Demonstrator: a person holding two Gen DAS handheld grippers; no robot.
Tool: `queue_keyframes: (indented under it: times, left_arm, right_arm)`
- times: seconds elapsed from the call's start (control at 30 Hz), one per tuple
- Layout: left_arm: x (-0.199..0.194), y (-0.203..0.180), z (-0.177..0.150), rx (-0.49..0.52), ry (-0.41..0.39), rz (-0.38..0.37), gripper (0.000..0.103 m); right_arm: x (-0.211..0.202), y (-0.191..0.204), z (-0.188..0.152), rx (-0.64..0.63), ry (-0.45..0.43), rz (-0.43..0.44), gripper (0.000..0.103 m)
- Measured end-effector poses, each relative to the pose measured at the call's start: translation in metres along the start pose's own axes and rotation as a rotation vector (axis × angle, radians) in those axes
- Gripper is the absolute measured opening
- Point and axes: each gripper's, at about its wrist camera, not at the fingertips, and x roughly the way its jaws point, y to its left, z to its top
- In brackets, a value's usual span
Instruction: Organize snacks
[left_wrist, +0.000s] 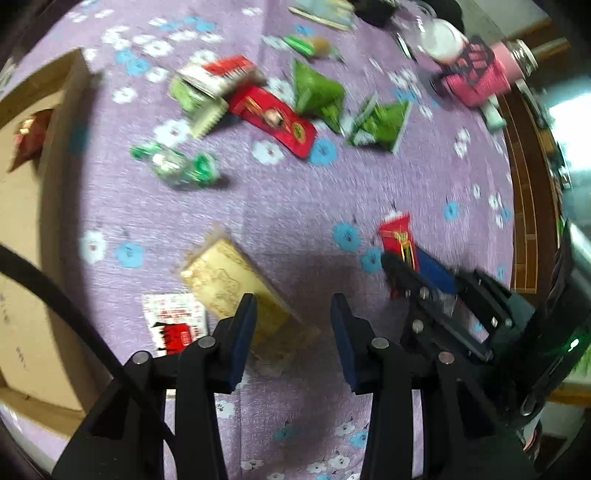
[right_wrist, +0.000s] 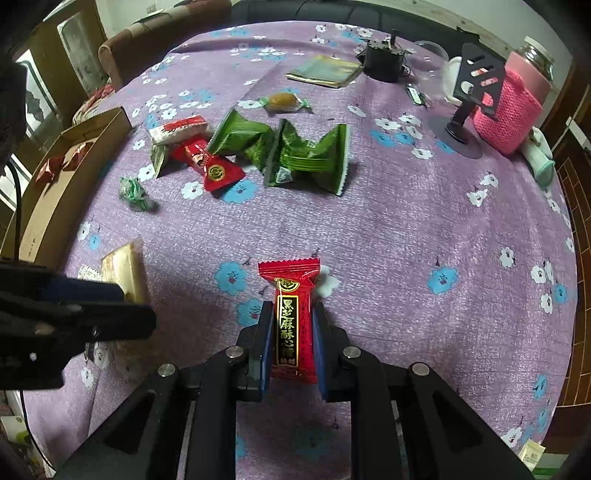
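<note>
My right gripper (right_wrist: 293, 307) is shut on a red snack packet (right_wrist: 295, 284) with gold lettering, held just above the purple flowered cloth. In the left wrist view that right gripper (left_wrist: 406, 273) shows at the right with the red packet (left_wrist: 397, 234). My left gripper (left_wrist: 291, 299) is open with nothing between its fingers, and it hangs over a gold packet (left_wrist: 229, 280) lying on the cloth. Beside it lies a small white and red sachet (left_wrist: 173, 321). An open cardboard box (left_wrist: 55, 110) stands at the left with a red-wrapped candy (left_wrist: 29, 136) inside.
Loose snacks lie mid-table: two green packets (right_wrist: 240, 136) (right_wrist: 314, 158), a red packet (right_wrist: 210, 166), a white and red packet (right_wrist: 177, 129), a green candy (right_wrist: 135, 192), an orange candy (right_wrist: 282, 101). A pink-sleeved jar (right_wrist: 513, 103) and a black stand (right_wrist: 469, 103) are at the far right.
</note>
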Motion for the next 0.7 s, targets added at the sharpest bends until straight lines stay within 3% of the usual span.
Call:
queue_keyframes:
  times: [0.27, 0.37, 0.47, 0.57, 0.7]
  left_arm:
    - [0.004, 0.017, -0.004, -0.102, 0.01, -0.009, 0.044]
    - [0.007, 0.015, -0.002, -0.126, 0.006, 0.037, 0.044]
    - [0.016, 0.02, -0.013, -0.186, 0.057, -0.034, 0.044]
    - [0.013, 0.014, -0.01, -0.172, -0.006, 0.02, 0.044]
    - [0.017, 0.015, 0.005, -0.22, -0.003, -0.004, 0.045]
  right_arm:
    - [0.0, -0.005, -0.001, 0.003, -0.016, 0.005, 0.018]
    - [-0.001, -0.006, 0.0, 0.007, -0.012, 0.013, 0.018]
    - [-0.001, -0.007, 0.0, 0.007, -0.01, 0.021, 0.018]
    - [0.0, -0.009, 0.001, 0.01, -0.014, 0.029, 0.019]
    - [0.002, -0.012, 0.004, 0.018, -0.006, 0.048, 0.02]
